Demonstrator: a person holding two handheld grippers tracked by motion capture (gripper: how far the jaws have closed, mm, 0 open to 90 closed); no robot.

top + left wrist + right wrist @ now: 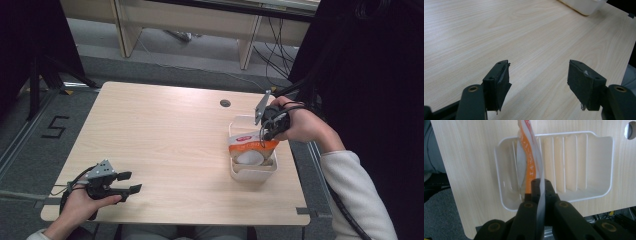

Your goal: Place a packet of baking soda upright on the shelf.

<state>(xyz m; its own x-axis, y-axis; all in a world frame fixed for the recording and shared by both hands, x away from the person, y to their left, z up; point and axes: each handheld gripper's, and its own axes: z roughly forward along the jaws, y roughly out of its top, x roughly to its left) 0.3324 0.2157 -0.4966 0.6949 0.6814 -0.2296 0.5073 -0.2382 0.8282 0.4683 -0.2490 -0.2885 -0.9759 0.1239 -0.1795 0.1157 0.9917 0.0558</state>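
Note:
A white ribbed plastic bin (pixel 248 173) (pixel 599 165) stands on the right side of the wooden table (pixel 165 140). My right gripper (pixel 264 131) (pixel 541 183) hangs over it, shut on the top edge of an orange-and-white snack packet (pixel 251 149) (pixel 529 162) whose lower end reaches down into the bin. At the table's front left corner my left gripper (pixel 128 182) (pixel 537 82) rests low over bare wood, open, with nothing between its fingers. A corner of the bin (pixel 584 5) shows far ahead in the left gripper view.
A round cable hole (pixel 225 103) (pixel 631 130) is in the table behind the bin. Dark curtains stand at both sides, and a wooden bench frame (pixel 200 25) lies beyond the table. Cables trail on the grey floor at the back right.

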